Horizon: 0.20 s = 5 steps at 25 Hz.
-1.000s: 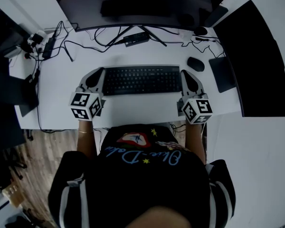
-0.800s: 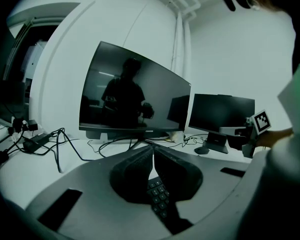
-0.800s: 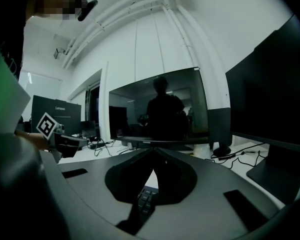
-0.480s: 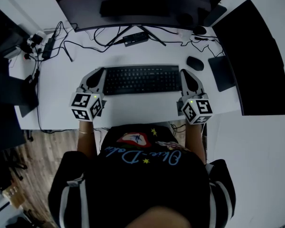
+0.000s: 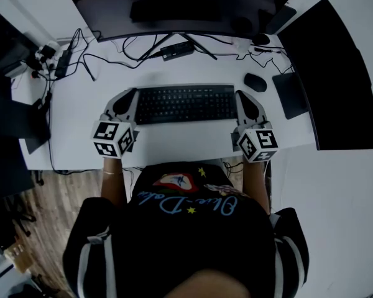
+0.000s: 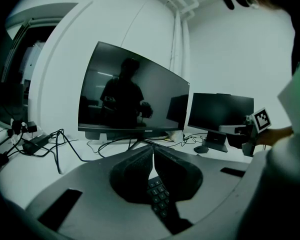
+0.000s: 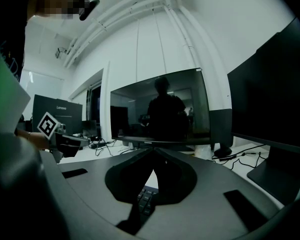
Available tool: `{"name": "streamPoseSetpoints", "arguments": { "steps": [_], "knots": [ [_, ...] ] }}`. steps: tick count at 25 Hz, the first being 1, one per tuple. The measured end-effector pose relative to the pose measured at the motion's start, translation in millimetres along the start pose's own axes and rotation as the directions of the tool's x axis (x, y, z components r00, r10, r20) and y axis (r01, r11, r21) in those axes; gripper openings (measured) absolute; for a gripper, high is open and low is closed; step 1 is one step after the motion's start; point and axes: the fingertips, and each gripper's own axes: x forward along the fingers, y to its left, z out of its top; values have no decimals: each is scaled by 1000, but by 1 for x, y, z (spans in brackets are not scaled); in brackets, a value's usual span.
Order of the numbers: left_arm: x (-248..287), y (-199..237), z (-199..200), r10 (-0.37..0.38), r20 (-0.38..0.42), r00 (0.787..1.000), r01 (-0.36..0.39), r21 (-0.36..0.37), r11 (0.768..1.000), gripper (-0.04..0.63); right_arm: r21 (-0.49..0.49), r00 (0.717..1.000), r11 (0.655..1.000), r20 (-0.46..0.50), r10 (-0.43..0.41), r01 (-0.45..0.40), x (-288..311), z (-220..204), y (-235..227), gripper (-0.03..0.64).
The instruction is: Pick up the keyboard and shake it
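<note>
Left gripper [image 5: 132, 95], right gripper [image 5: 240, 97] flank keyboard [image 5: 185, 104], jaws closed, empty — unopened, a lift likely just shoves it across surface [image 5: 174, 138].

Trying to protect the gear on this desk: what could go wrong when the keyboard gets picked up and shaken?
1. The left gripper and right gripper sit shut at the ends of the keyboard, holding nothing; a thin pinch there might slip mid-shake.
2. The mouse lies close beside the right end and could get knocked.
3. Loose cables lie behind the keyboard and may snag.
</note>
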Motion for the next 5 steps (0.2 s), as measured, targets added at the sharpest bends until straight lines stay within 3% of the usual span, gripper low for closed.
{"name": "streamPoseSetpoints", "arguments": {
  "steps": [5],
  "knots": [
    [0, 1, 1, 0, 3, 1000, 0, 0, 1000, 11, -4, 1000, 1000, -3, 7, -7, 1, -1, 3, -2]
  ]
}}
